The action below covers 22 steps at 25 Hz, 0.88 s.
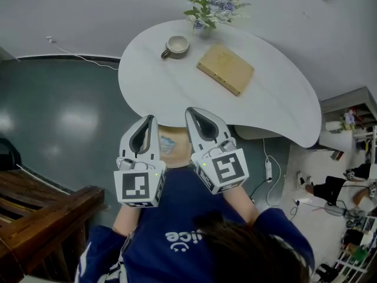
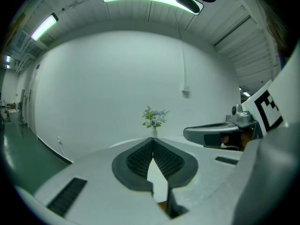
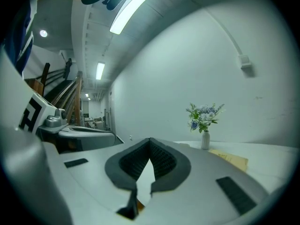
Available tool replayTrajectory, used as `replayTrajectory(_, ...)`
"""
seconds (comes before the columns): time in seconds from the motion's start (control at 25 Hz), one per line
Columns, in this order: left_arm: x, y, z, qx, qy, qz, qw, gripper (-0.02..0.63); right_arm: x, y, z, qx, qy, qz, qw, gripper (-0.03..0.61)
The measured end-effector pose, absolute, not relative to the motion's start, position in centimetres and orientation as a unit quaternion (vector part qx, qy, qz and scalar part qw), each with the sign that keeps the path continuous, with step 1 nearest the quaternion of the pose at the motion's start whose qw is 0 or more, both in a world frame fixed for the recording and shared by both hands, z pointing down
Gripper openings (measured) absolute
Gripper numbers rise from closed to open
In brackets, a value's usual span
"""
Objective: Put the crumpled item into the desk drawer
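In the head view my left gripper and right gripper are held side by side at the near edge of the white table, pointing towards it. Both are shut with nothing between their pads. Between and below them a tan surface shows under the table's edge, with a pale bluish patch on it; I cannot tell what it is. The left gripper view has its jaws meeting at the tips, and so does the right gripper view. No drawer can be made out.
On the table stand a cup, a tan book and a small vase of flowers. A dark wooden piece of furniture is at the lower left. Cables and a power strip lie on the floor at right.
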<state>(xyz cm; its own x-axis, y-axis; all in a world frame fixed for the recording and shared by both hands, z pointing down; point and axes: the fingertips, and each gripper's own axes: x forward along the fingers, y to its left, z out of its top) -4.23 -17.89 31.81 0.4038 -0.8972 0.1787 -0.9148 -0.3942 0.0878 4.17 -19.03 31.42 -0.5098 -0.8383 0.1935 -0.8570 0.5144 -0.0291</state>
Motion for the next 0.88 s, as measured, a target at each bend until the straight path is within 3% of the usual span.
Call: replayTrajectory(0.88,-5.00,-17.32,31.94,0.818,-0.561,0.061,0.110,0.003,3.92,-18.34,32.16,0.490,-0.866,0.055,0.087,0.006)
